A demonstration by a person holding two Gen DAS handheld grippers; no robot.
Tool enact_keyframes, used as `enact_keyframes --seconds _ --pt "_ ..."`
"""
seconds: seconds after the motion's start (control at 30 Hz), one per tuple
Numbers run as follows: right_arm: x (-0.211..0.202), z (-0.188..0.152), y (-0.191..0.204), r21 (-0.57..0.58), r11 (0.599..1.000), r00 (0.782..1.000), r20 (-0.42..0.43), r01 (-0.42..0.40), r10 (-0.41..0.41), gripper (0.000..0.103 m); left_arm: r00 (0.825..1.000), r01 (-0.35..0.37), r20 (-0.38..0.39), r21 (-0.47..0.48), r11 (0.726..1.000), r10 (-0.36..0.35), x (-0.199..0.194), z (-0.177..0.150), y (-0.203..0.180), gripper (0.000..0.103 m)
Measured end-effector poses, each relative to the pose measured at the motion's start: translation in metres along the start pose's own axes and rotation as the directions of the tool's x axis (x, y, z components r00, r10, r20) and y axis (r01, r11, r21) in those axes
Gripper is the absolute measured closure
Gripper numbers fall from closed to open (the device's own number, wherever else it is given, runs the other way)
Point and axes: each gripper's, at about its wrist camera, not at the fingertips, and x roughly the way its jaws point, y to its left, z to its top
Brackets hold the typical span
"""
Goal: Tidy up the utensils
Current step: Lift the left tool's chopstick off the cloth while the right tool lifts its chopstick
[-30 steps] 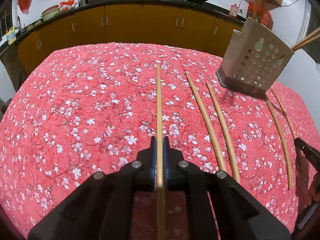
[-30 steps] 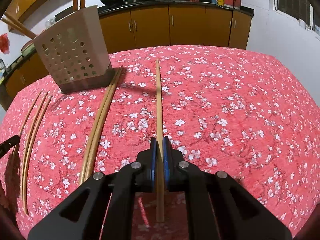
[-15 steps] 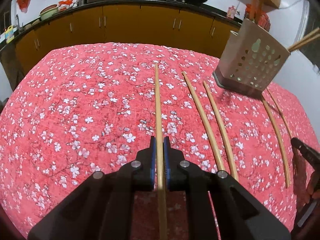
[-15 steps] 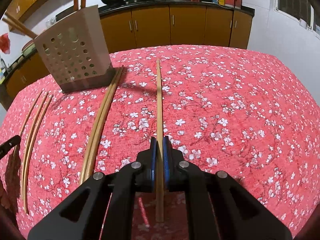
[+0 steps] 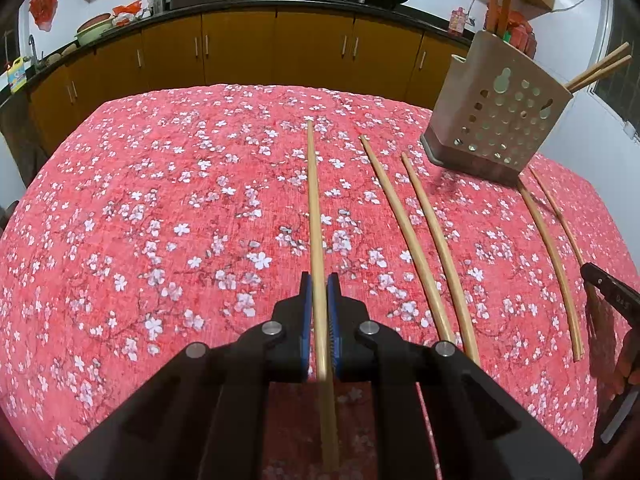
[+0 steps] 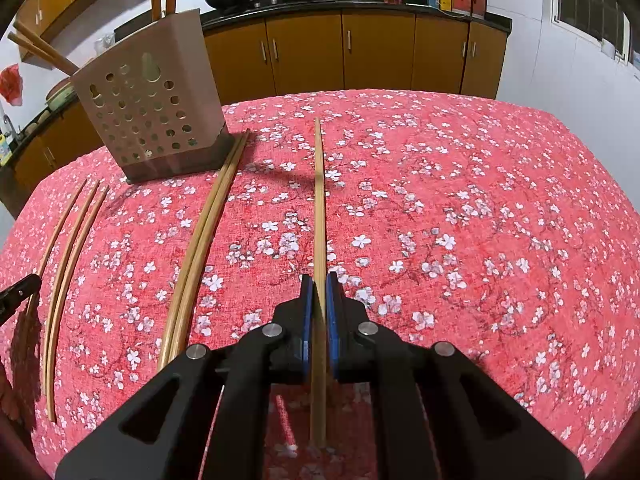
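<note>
My left gripper (image 5: 319, 280) is shut on a long wooden chopstick (image 5: 314, 208) that points away over the red flowered tablecloth (image 5: 160, 208). My right gripper (image 6: 319, 280) is shut on another chopstick (image 6: 319, 200), held just above the cloth. A beige perforated utensil holder (image 5: 498, 116) stands at the far right in the left wrist view and at the far left in the right wrist view (image 6: 148, 100), with several chopsticks in it. Loose chopsticks lie on the cloth: two (image 5: 420, 240) to the right of my left gripper and a pair (image 6: 200, 248) to the left of my right gripper.
More chopsticks lie near the holder (image 5: 548, 248) and at the left side of the right wrist view (image 6: 68, 256). The other gripper's tip shows at the right edge (image 5: 608, 288). Yellow kitchen cabinets (image 5: 280, 52) with woks on the counter run behind the table.
The left wrist view has lifted and tilted slightly, with the chopstick still gripped. The right gripper has hardly moved.
</note>
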Motion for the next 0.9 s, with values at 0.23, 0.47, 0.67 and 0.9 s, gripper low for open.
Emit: enact_keyframes --seconds 0.23,0.47,0.67,0.9 --pt "0.0 0.001 -0.003 0.02 1.0 1.0 0.001 -0.02 0.02 0.095 1.0 -0.004 0.001 0.007 1.0 0.004 -0.001 -0.003 -0.001 0.094" --pt "-0.033 0.01 -0.008 0.041 0.998 0.995 0.089 -0.042 0.038 0.096 1.0 0.01 -0.016 0.018 1.0 -0.01 -0.012 0.005 0.001 0.095" --pt "-0.066 0.024 -0.012 0.047 0.998 0.983 0.181 -0.05 0.04 0.096 0.999 0.023 0.045 0.026 0.999 -0.024 -0.041 0.019 0.0 0.095" --pt "-0.097 0.038 -0.014 0.04 0.998 0.959 0.281 -0.056 0.042 0.096 0.99 0.033 0.137 0.039 0.999 -0.038 -0.076 0.041 -0.001 0.095"
